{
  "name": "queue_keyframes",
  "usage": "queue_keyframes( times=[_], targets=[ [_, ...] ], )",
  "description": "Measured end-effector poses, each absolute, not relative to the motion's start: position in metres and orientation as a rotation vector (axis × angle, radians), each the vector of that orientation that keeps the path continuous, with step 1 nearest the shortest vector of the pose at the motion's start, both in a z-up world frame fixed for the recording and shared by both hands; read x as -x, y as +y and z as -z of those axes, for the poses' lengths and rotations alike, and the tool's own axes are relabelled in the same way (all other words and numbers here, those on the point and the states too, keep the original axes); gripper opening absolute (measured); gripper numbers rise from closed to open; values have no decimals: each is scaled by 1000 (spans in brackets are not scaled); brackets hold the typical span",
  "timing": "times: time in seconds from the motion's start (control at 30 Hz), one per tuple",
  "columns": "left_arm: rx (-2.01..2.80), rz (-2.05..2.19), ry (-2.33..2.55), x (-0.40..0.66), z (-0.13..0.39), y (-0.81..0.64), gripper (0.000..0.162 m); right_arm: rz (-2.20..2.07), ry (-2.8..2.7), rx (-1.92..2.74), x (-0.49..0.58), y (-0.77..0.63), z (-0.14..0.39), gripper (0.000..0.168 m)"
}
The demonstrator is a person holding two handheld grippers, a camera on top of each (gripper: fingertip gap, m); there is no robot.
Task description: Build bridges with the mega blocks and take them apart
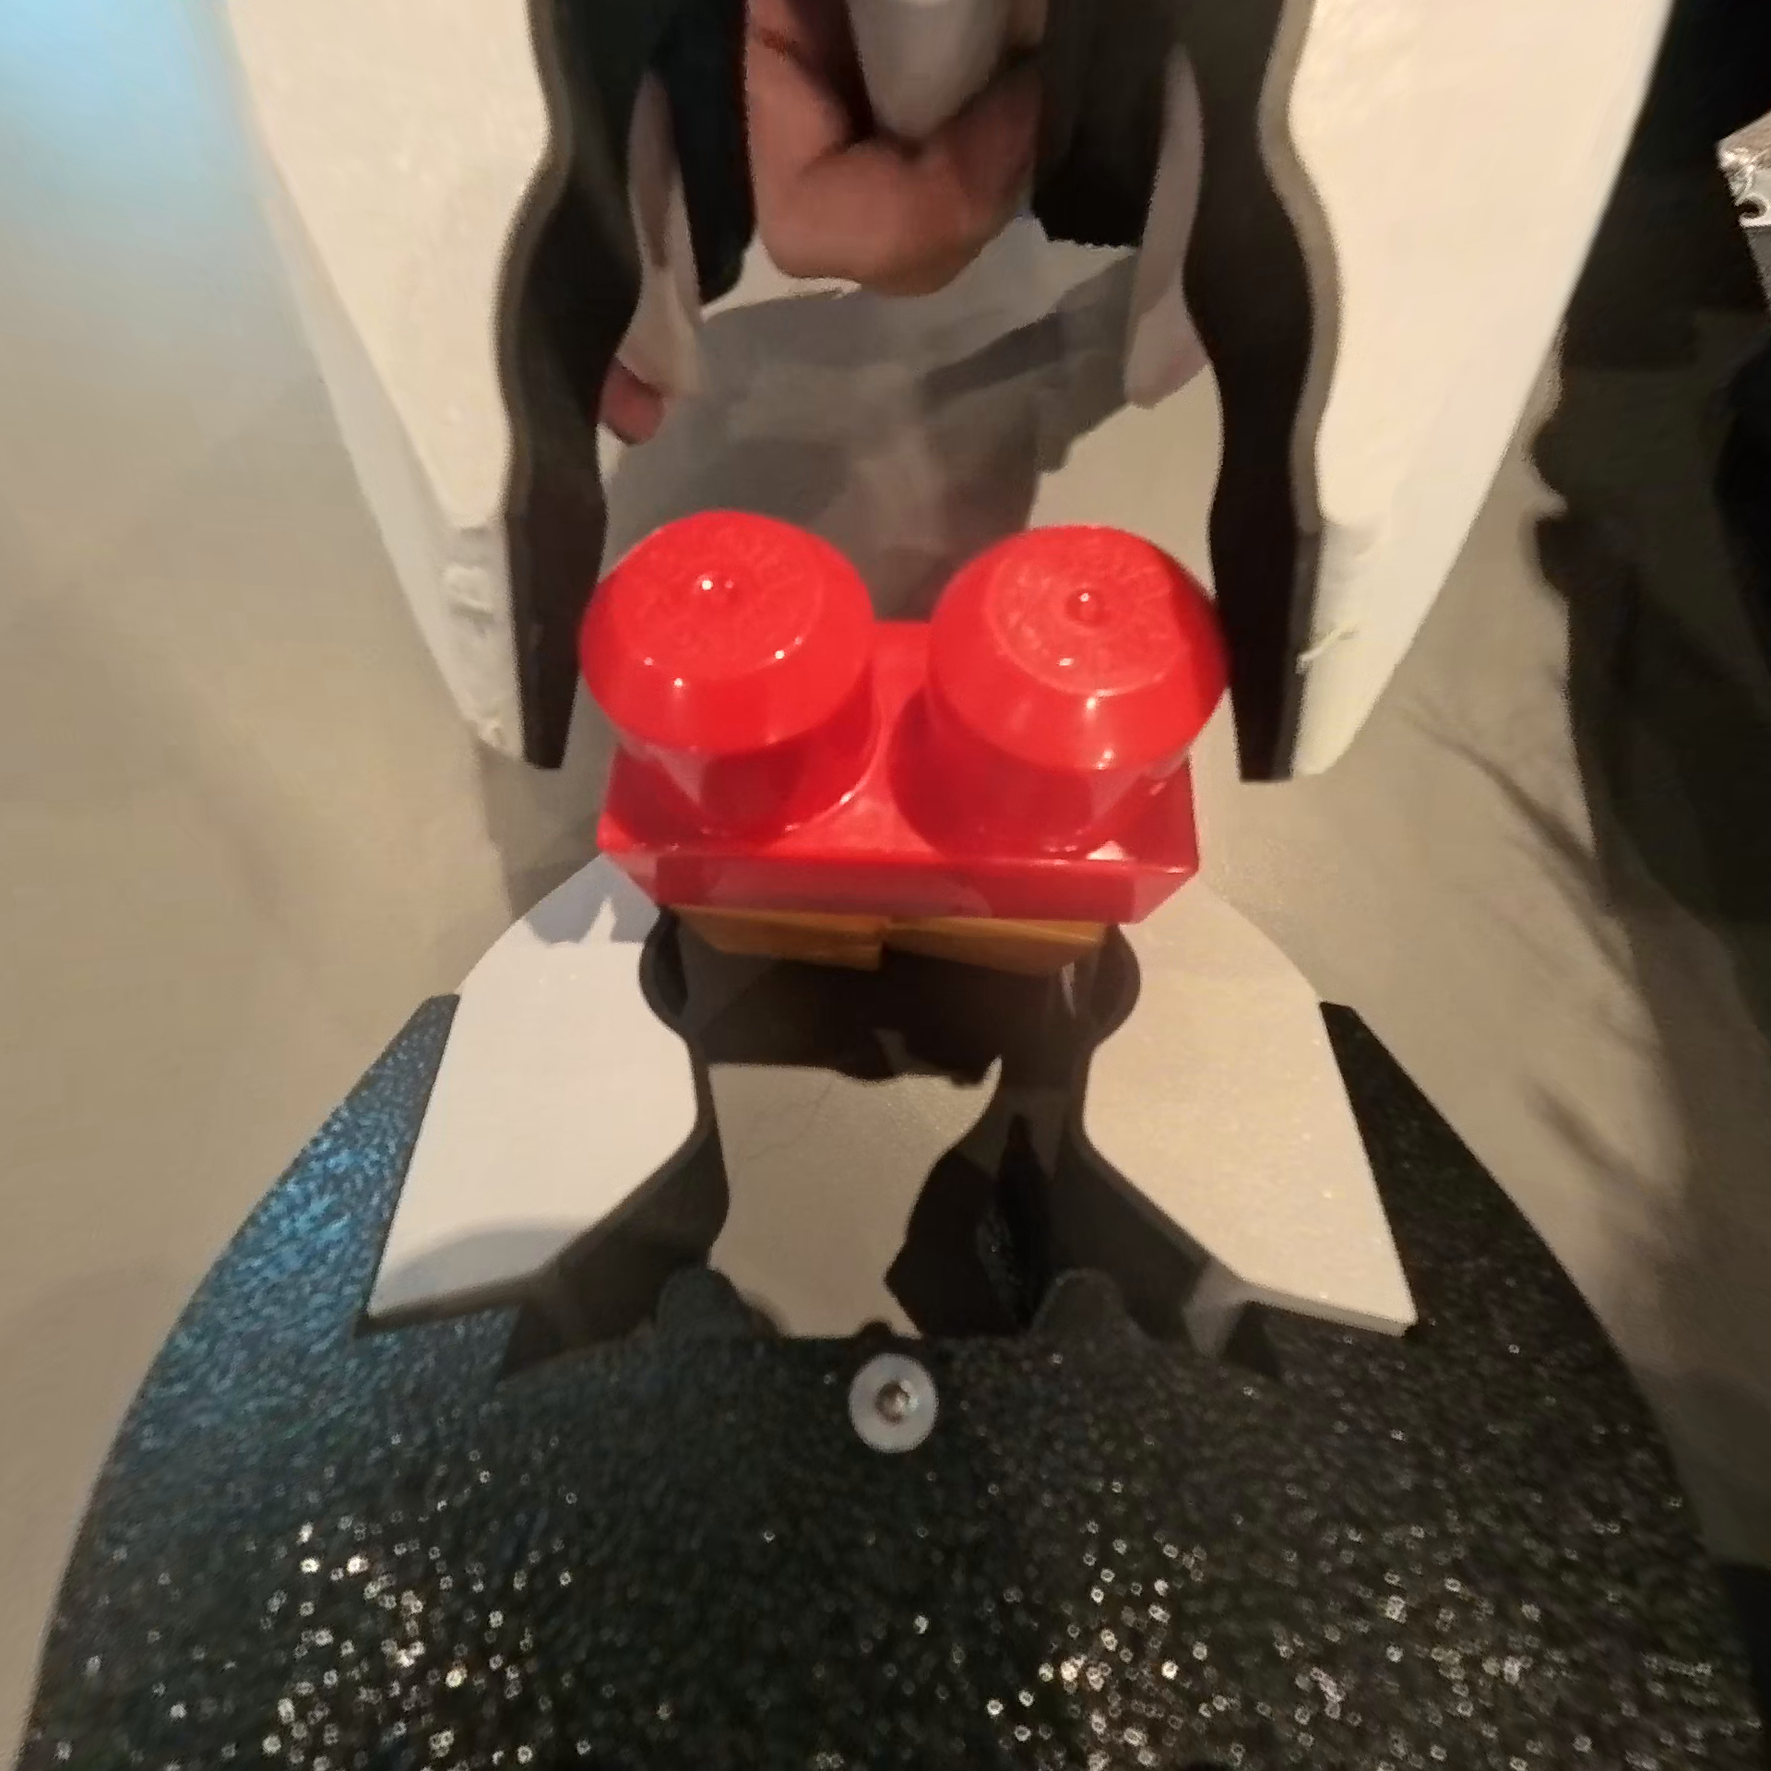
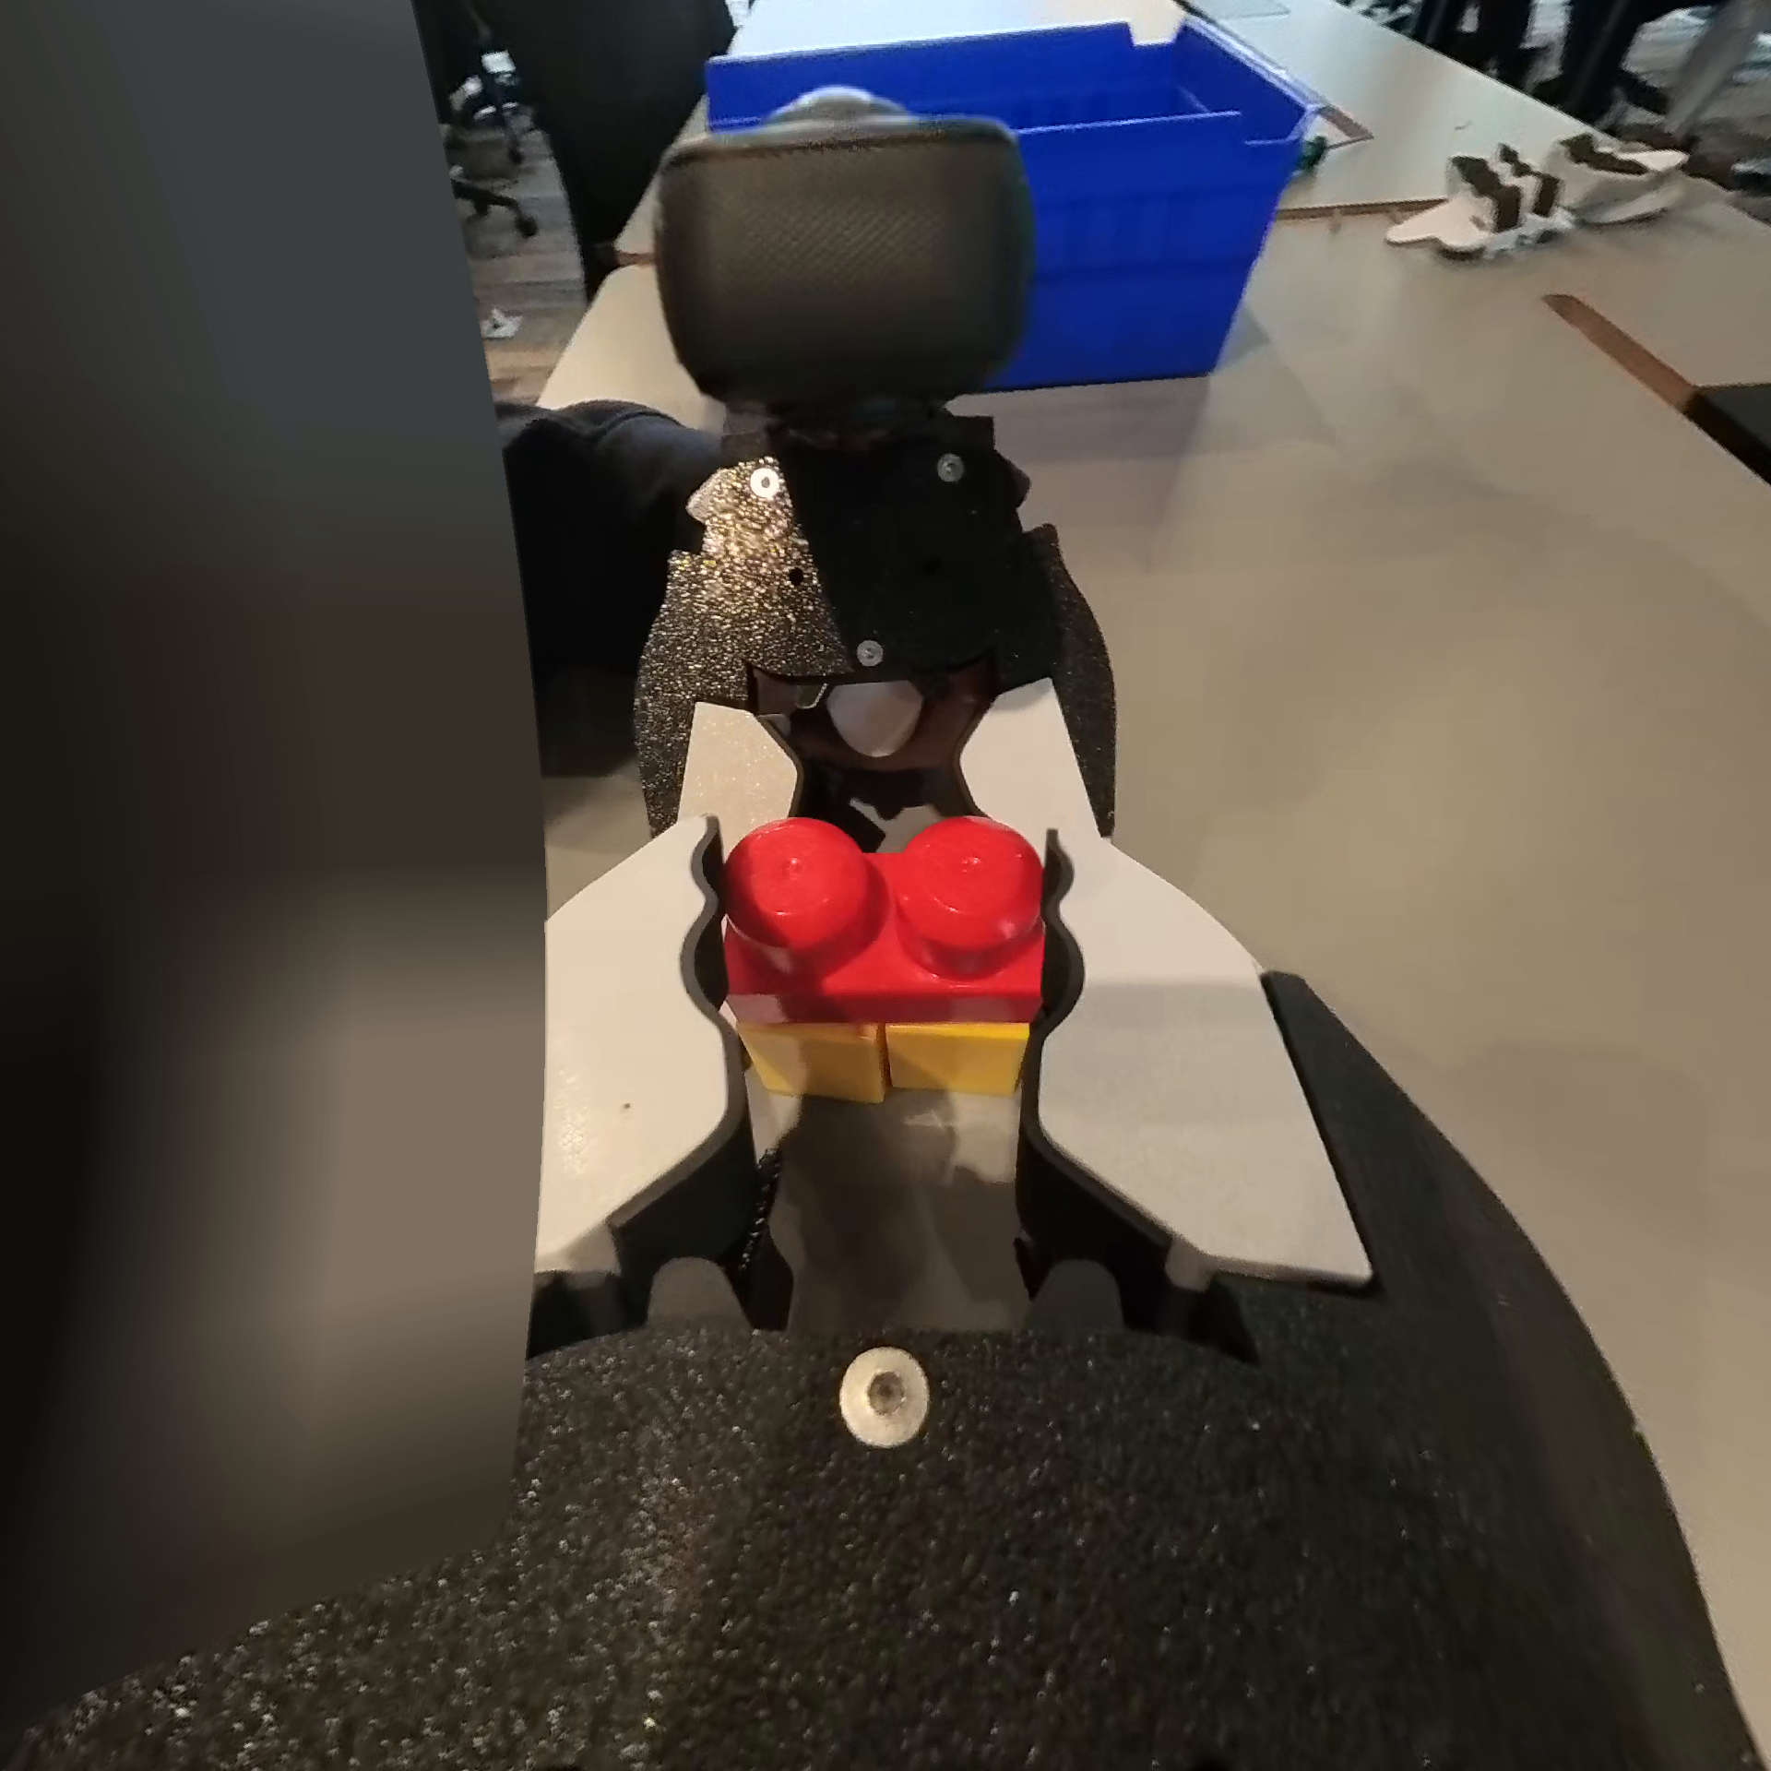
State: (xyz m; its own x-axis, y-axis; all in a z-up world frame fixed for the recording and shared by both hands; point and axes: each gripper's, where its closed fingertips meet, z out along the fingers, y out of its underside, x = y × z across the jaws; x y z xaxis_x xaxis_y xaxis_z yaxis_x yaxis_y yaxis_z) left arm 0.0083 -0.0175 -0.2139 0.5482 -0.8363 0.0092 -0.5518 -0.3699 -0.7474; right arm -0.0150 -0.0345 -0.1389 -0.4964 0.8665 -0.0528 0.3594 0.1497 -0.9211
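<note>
Right wrist view: 1 red block (image 2: 882, 934) w/ 2 studs sits on 2 yellow blocks (image 2: 882, 1057), over a grey table (image 2: 1390, 671). Right gripper (image 2: 882, 949) is closed against the red block's sides. Left gripper (image 1: 896, 944) faces it, pinching the yellow pair. 1 blue bin (image 2: 1140, 211) behind.

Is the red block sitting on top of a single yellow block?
No. The red block rests on two yellow blocks side by side, a seam between them.
</note>
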Motion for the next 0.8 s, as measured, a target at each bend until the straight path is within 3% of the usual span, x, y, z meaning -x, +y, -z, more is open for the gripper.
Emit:
queue_keyframes(
  times=[0.7,0.8],
  targets=[
    [2068,512,1119,-12,214,-19,80,-1317,-1686,1269,18,-34,138,62],
    [2063,486,1096,-10,212,-16,89,-1403,-1689,1218,15,-36,135,61]
  ],
)
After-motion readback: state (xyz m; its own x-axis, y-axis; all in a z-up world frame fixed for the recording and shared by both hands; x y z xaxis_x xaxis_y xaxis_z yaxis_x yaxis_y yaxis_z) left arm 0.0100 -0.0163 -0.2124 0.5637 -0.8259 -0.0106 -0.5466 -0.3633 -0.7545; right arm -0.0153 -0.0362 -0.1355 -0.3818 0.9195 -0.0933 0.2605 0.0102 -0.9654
